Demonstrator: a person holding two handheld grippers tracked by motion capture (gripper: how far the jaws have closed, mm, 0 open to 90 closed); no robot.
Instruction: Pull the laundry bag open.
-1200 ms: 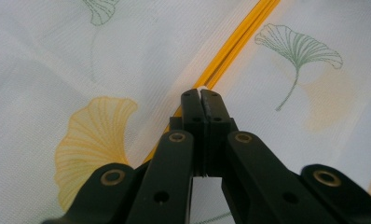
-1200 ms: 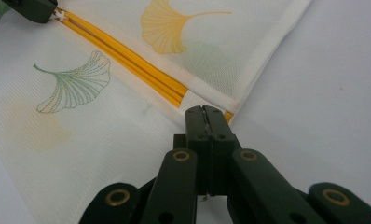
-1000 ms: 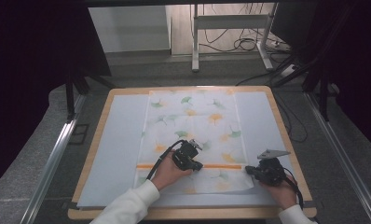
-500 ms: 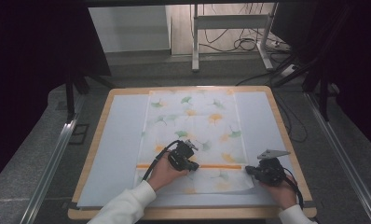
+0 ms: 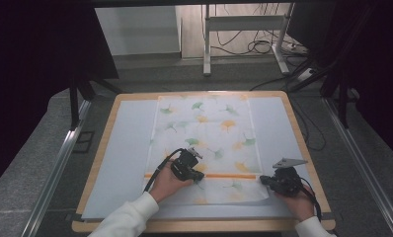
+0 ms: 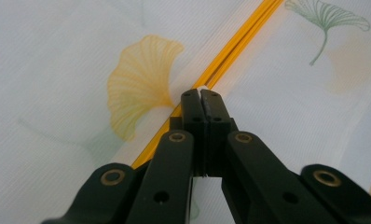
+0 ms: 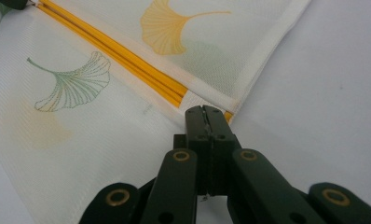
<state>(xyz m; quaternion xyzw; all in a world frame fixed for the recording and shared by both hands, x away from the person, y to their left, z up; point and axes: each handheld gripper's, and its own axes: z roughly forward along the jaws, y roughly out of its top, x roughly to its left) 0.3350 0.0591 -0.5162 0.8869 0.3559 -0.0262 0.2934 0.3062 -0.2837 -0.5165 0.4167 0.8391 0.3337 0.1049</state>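
A white mesh bag (image 5: 204, 128) printed with ginkgo leaves lies flat on the mat, and an orange zipper (image 5: 229, 176) crosses it near the front. My left gripper (image 5: 198, 175) rests on the zipper about midway. Its jaws are shut, with a small white tab, seemingly the zipper pull (image 6: 202, 88), pinched at the tips (image 6: 201, 93). My right gripper (image 5: 263, 181) sits at the bag's right edge. There its jaws (image 7: 204, 111) are shut on the hem beside the zipper's end (image 7: 183, 95).
A pale blue mat (image 5: 125, 148) covers a wooden board (image 5: 98, 158), with bare strips either side of the bag. Metal rails (image 5: 61, 158) flank the board. Cables (image 5: 263, 47) and a stand lie on the floor beyond.
My left gripper has slid a little to the left along the orange zipper. The right gripper has stayed at the bag's edge.
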